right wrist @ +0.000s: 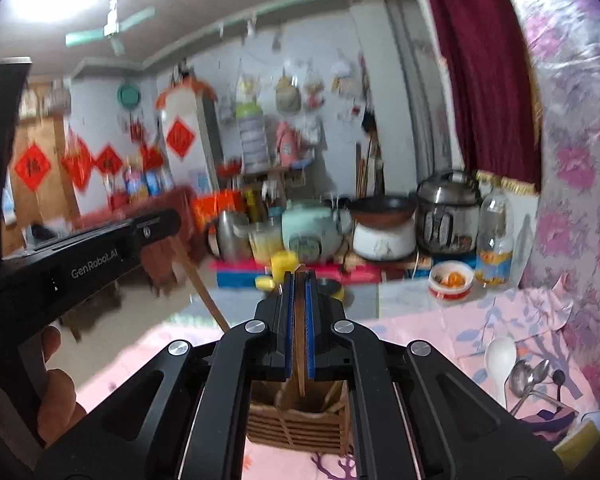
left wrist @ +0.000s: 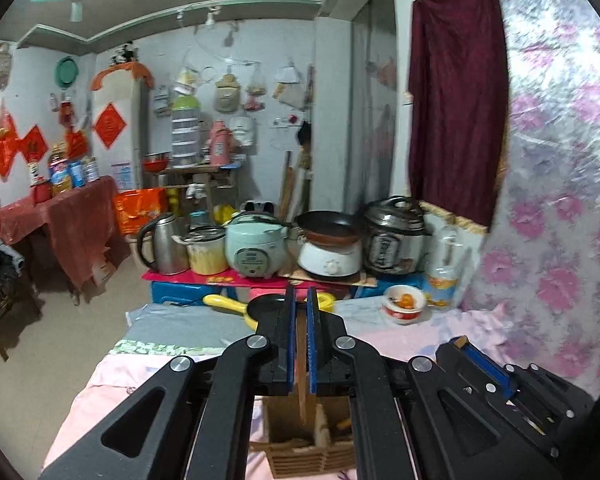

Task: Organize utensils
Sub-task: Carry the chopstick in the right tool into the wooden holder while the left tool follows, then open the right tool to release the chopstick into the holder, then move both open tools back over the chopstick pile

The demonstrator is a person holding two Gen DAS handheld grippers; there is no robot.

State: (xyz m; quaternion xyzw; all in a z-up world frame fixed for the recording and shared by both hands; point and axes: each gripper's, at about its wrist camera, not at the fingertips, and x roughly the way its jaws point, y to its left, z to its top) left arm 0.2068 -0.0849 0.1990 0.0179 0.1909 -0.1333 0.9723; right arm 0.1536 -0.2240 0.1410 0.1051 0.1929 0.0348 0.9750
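Observation:
In the left wrist view my left gripper (left wrist: 301,292) is shut on a thin wooden chopstick (left wrist: 301,364) that hangs down over a slatted wooden utensil holder (left wrist: 300,456) on the pink cloth. My right gripper (left wrist: 466,346) shows at the lower right. In the right wrist view my right gripper (right wrist: 299,274) is shut on another wooden chopstick (right wrist: 300,356) above the same holder (right wrist: 296,432), which has more sticks inside. The left gripper (right wrist: 162,222) reaches in from the left with its chopstick (right wrist: 204,292) slanting down. A white spoon (right wrist: 500,354) and metal spoons (right wrist: 530,376) lie to the right.
A bowl of orange food (left wrist: 404,302) and a bottle (left wrist: 444,276) stand at the table's far end, next to a yellow-handled black pan (left wrist: 260,306). Beyond are a kettle (left wrist: 164,244), a rice cooker (left wrist: 256,248) and a pressure cooker (left wrist: 396,236). A floral foil wall (left wrist: 560,200) runs along the right. A hand (right wrist: 56,392) holds the left gripper.

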